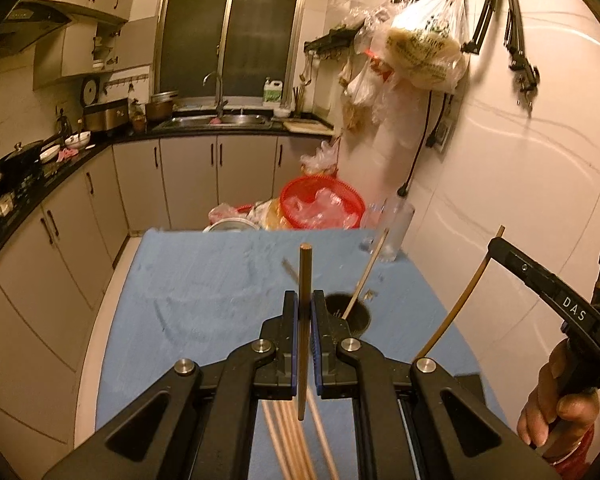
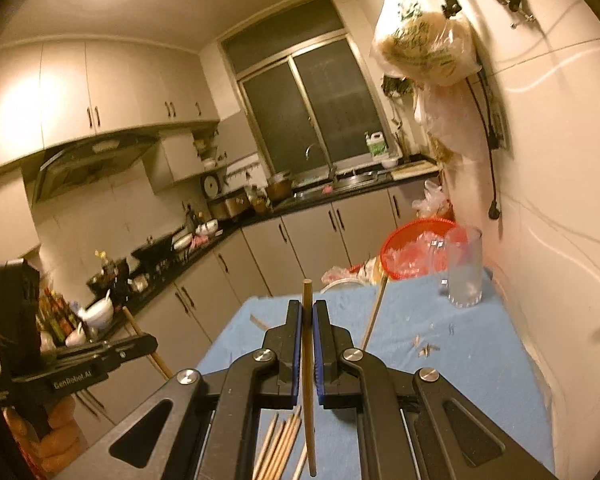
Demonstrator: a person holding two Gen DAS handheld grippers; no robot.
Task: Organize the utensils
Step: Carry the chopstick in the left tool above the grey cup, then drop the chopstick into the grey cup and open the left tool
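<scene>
Your left gripper (image 1: pixel 304 300) is clamped on a thin brown wooden chopstick (image 1: pixel 305 276), your right gripper (image 2: pixel 307 312) on another (image 2: pixel 307 294). Both sticks are light, stiff and smooth, so grip mid-shaft or they may pivot. More lie loose (image 2: pixel 278 446) on the blue worktop (image 1: pixel 204 280). A dark round holder (image 1: pixel 358 312) holds one chopstick; the clear glass (image 2: pixel 465 272) looks empty.
</scene>
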